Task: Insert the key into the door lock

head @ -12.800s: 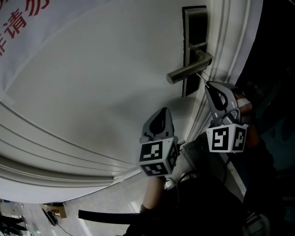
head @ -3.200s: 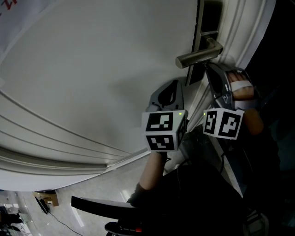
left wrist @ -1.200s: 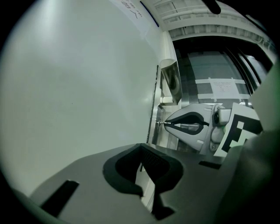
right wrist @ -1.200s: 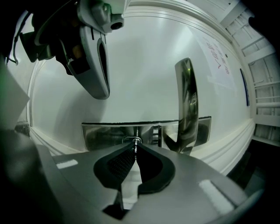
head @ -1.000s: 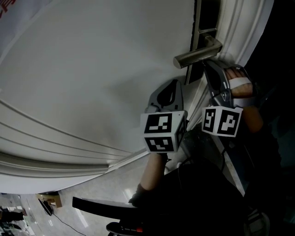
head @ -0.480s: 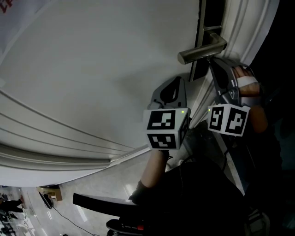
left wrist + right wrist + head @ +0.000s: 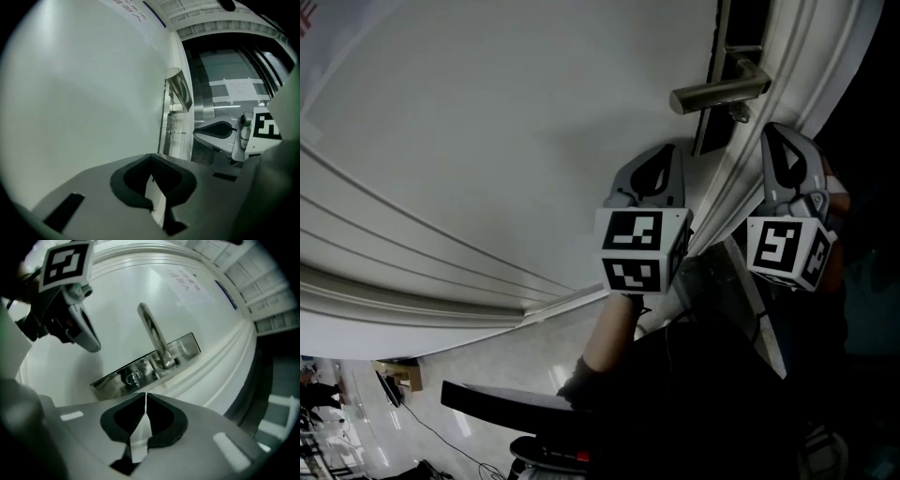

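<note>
The white door [image 7: 516, 122] carries a metal lock plate [image 7: 112, 380] with a lever handle [image 7: 720, 94]. A small key [image 7: 133, 377] sits in the keyhole below the lever, its bow sticking out; it also shows as a thin stub [image 7: 177, 132] in the left gripper view. My right gripper [image 7: 146, 395] is shut with nothing between its jaws, a short way back from the key. In the head view the right gripper [image 7: 780, 141] hangs below the handle. My left gripper [image 7: 656, 167] is shut and empty, close to the door face, left of the lock.
The moulded door frame [image 7: 778, 66] runs beside the lock plate. Raised panel mouldings [image 7: 412, 281] cross the door's lower part. A sheet with red print [image 7: 309, 14] hangs at the top left. A person's forearm [image 7: 605, 342] holds the left gripper.
The right gripper was up against the lock under the handle; it has drawn back and down, and the key stays in the keyhole. The left gripper has barely moved.
</note>
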Demonstrator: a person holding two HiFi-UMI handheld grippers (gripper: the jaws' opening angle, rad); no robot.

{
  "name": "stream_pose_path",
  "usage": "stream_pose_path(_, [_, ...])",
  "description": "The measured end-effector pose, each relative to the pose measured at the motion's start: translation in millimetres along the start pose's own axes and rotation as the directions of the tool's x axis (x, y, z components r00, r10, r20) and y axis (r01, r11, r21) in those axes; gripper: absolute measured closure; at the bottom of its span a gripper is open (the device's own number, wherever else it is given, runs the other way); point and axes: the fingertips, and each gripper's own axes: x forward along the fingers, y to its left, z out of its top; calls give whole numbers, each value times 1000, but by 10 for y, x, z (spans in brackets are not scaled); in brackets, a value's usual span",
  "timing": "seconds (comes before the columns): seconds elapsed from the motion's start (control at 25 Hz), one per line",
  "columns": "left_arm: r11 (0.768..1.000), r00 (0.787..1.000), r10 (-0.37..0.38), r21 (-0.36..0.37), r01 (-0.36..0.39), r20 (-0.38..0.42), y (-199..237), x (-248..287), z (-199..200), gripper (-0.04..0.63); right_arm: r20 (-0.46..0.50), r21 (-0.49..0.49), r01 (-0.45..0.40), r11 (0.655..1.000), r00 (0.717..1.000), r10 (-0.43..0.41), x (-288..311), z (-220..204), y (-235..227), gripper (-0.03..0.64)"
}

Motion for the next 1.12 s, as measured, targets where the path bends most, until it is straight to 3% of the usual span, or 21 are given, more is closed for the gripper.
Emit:
stream_pose_path(0.08, [1000,1000,7,-2,-7,-1,5,-31,-34,595,32,162,-5,987,999,0,-33,-21,-8,614])
stream_pose_path(0.2, [1000,1000,25,13,-25,1,30,-103,-106,595,79,373,-16,928,997,-15,-101,-19,31,615])
stream_pose_path(0.36, [999,999,37,18,-38,8,2,-163,-88,595,101,527,-29,849,995,-29,-157,-21,89,615])
stream_pose_path(0.52, [999,999,43,25,-43,-6,-39,-193,-133,595,134,567,-74,820,991,-4,-205,27,176,617])
stream_pose_path(0.88, [998,999,43,55,-42,-27,-83,-161,-232,595,145,559,-106,822,989,28,-190,32,277,617])
stream_pose_path(1.12, [998,999,46,35,-45,-16,-91,-166,-184,595,154,564,-110,818,988,26,-199,62,257,617])
